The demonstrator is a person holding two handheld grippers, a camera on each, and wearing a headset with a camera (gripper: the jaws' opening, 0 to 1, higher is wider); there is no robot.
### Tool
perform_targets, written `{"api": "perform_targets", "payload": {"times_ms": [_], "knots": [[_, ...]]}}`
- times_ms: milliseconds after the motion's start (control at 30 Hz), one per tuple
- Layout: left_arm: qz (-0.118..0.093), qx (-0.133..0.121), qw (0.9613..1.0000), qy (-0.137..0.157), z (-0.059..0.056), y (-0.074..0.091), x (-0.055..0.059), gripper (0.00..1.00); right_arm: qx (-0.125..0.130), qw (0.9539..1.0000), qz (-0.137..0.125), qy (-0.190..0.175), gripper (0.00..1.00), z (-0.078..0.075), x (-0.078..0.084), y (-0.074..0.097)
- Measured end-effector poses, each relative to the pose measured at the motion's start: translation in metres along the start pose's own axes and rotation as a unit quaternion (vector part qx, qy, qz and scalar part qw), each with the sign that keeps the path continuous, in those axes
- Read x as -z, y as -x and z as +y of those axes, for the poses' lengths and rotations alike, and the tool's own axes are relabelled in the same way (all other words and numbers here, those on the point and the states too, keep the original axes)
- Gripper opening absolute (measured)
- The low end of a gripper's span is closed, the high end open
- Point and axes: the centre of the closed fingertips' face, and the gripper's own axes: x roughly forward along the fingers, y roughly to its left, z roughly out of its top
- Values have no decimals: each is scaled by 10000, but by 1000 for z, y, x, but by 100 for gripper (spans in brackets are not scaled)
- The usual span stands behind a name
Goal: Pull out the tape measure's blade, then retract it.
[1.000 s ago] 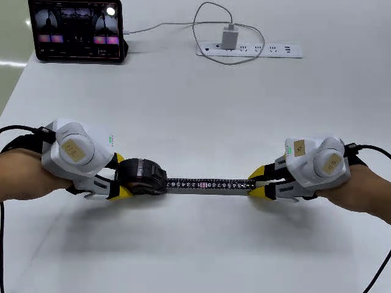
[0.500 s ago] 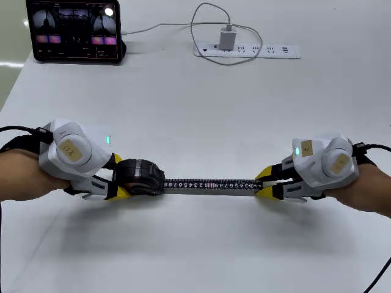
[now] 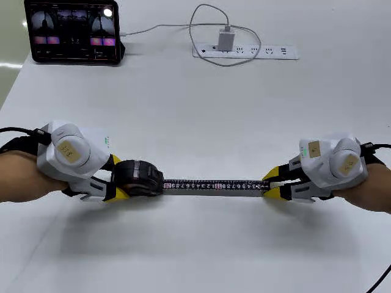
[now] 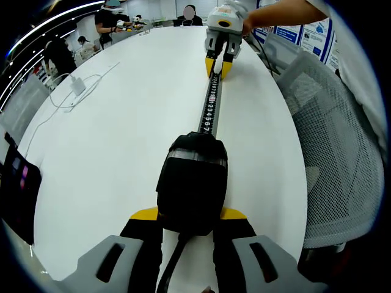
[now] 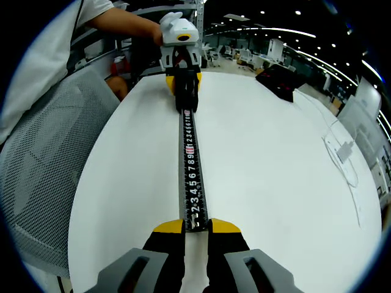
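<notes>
L gripper (image 3: 118,177) clamped on tape measure case (image 3: 139,177), sitting on white table (image 3: 201,110). Blade (image 3: 214,184) extends right of case. R gripper (image 3: 272,183) pinches blade tip, well apart from case.

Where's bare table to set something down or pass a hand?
Bare: table between the blade and the far tablet and power strip; also the near edge below the blade. Crowded: left tongs, tape case, right tongs in one line.

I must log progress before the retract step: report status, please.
Left gripper shut on tape measure case. Right gripper shut on blade tip. Blade out, straight between them. Tablet, power strip far off: not in the way.
</notes>
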Motion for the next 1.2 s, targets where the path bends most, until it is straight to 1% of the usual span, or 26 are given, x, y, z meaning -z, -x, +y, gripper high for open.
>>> {"api": "perform_targets", "payload": {"times_ms": [100, 333, 533, 733, 867, 1000, 1067, 1200], "knots": [[-2, -2, 10000, -3, 0, 0, 0, 26, 27, 10000, 39, -10, 9, -3, 7, 3], [3, -4, 10000, -16, 0, 0, 0, 26, 30, 9999, 117, -30, 9, -1, 13, 9], [-14, -3, 10000, -17, 0, -1, -1, 26, 29, 9998, 209, -56, 9, -2, 23, 16], [-11, -11, 10000, -22, 0, 0, -1, 26, 28, 9996, 279, -72, 9, -2, 26, 19], [-29, -26, 10000, -17, 0, -1, -1, 26, 18, 9994, 325, -108, 9, -2, 27, 16], [-26, -35, 10000, -5, 0, -1, -1, 27, 29, 9993, 307, -187, 10, -2, 26, 16], [-45, -33, 10000, -4, 1, -1, -2, 27, 0, 9991, 279, -313, 10, -2, 25, 17], [4, -68, 10000, -11, 1, -2, -3, 27, -9, 9991, 320, -281, 11, -2, 25, 16]]}}
